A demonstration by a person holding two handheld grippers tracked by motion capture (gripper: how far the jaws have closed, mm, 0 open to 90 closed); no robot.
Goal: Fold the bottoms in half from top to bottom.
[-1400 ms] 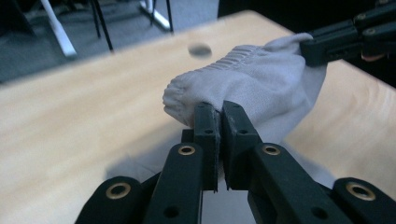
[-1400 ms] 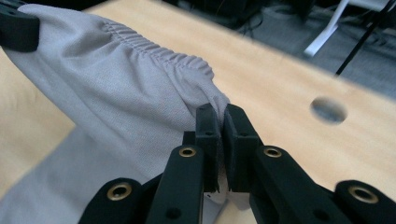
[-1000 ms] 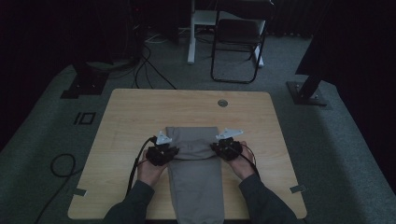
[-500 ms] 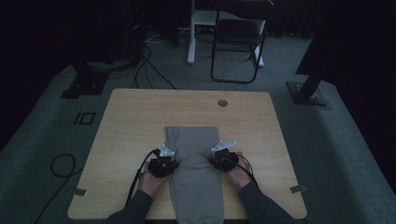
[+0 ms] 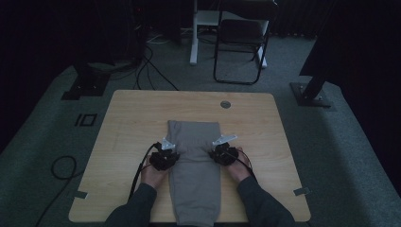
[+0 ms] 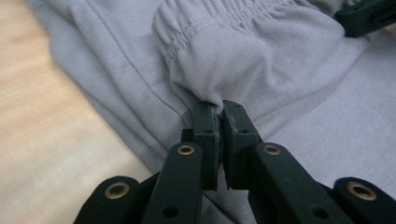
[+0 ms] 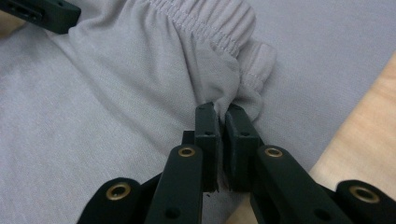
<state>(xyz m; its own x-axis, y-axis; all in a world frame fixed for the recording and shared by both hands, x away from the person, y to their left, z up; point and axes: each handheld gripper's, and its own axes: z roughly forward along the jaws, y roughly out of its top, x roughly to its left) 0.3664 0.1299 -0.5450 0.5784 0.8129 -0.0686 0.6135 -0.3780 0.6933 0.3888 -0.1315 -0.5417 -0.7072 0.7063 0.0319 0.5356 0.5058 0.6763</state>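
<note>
Grey trousers (image 5: 196, 179) lie lengthwise toward person; both grippers' jaws clamp folded waistband.

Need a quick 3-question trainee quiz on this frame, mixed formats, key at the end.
1. True or false: the left gripper has its jaws shut on the fabric of the grey trousers.
2. Multiple choice: the part of the garment bunched in front of the right gripper is A) a zip, B) the elastic waistband, C) a button.
3. Fill in: in the high view the trousers lie on the wooden ____, with their near end hanging over its near edge.

Key: 1 true; 2 B; 3 table.
</note>
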